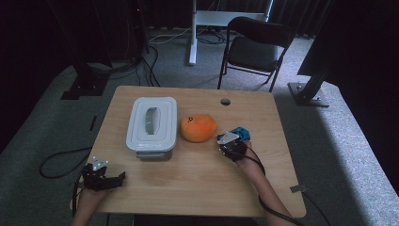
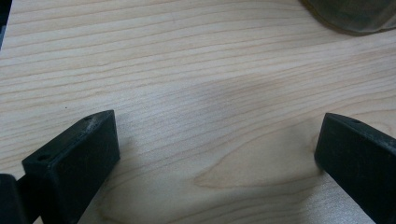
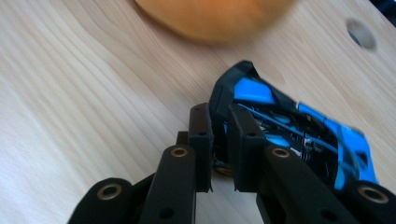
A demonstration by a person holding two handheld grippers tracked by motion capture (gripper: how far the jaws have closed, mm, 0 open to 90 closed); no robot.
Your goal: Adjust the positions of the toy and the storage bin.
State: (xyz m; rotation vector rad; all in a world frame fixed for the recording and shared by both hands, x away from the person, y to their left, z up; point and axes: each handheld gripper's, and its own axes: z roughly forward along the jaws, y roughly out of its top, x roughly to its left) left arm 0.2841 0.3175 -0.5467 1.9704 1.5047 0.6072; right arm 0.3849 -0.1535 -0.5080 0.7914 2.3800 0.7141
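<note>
dim room, pale wooden table [image 1: 197, 183]. near its front-left corner the left gripper [image 1: 104, 178] rests wide open, empty. right of centre, the right gripper [image 3: 219, 154] has pinched shut on a blue toy car [image 3: 289, 130] by one thin end beside an orange plush [image 1: 198, 127]; it could twist loose.

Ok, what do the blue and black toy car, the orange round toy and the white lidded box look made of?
Blue and black toy car: probably hard plastic, glossy, with sharp moulded edges. Orange round toy: looks like soft plush, matt and slightly squashed in outline. White lidded box: likely smooth plastic, with a stepped rim and a greyish recessed handle in the lid.
</note>
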